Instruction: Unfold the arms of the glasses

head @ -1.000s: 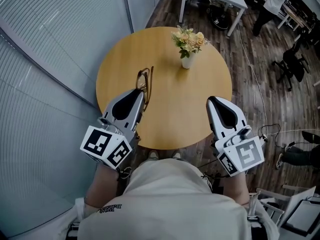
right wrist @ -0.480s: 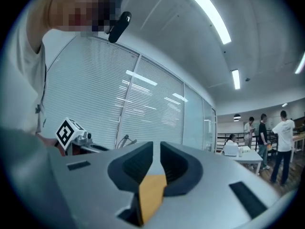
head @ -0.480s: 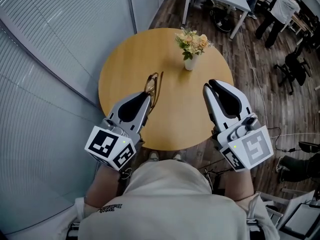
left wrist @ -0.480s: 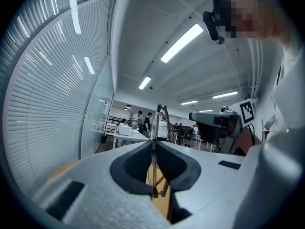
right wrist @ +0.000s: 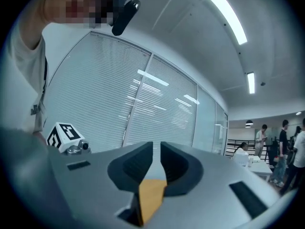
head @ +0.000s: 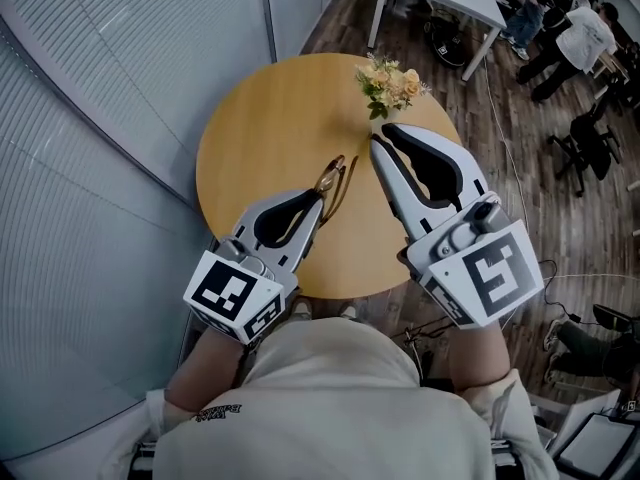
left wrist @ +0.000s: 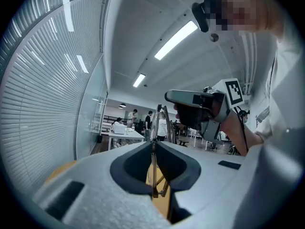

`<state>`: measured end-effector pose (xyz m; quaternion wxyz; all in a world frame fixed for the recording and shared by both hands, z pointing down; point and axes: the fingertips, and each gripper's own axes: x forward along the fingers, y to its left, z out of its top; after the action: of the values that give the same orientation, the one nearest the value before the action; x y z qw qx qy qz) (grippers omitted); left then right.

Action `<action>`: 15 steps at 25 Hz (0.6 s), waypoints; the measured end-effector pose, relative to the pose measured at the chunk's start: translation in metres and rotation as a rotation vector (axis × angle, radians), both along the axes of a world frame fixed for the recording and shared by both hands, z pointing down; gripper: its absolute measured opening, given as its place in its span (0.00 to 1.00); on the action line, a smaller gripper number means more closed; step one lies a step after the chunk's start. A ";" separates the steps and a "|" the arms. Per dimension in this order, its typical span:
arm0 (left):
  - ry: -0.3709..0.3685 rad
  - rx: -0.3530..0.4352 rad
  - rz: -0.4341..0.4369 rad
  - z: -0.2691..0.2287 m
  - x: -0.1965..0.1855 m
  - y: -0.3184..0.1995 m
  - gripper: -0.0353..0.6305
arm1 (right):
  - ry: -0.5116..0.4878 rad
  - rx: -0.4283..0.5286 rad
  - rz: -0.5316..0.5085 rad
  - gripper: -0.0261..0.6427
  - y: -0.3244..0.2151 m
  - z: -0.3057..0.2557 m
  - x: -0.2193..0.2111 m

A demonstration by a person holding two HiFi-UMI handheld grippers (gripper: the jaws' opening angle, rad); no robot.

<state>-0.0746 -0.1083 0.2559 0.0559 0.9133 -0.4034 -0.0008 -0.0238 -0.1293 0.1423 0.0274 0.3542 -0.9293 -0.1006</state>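
Glasses (head: 342, 170) perhaps partly behind left gripper (head: 321, 199)

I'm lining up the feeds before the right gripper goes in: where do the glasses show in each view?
Head view: glasses at centre, over the table, at the left gripper's tip.
Left gripper view: centre, clamped between its jaws, standing upright.
Right gripper view: not in it.
Shared landmark: the slatted blinds.

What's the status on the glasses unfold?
Left gripper shut on glasses, over the table. Right gripper jaws slightly apart, empty, beside the glasses. Arms look folded. Flowers close past right gripper's tips.
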 end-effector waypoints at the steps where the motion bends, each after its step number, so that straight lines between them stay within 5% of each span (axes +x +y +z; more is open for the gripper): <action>1: 0.002 0.001 0.002 -0.001 0.002 0.002 0.12 | 0.007 -0.005 -0.001 0.09 0.000 0.002 -0.002; 15: 0.017 -0.011 0.002 0.000 0.011 0.001 0.12 | 0.046 -0.101 -0.006 0.09 -0.007 0.035 0.003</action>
<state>-0.0639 -0.1073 0.2557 0.0642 0.9133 -0.4021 -0.0064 -0.0205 -0.1368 0.1771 0.0662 0.3474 -0.9333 -0.0616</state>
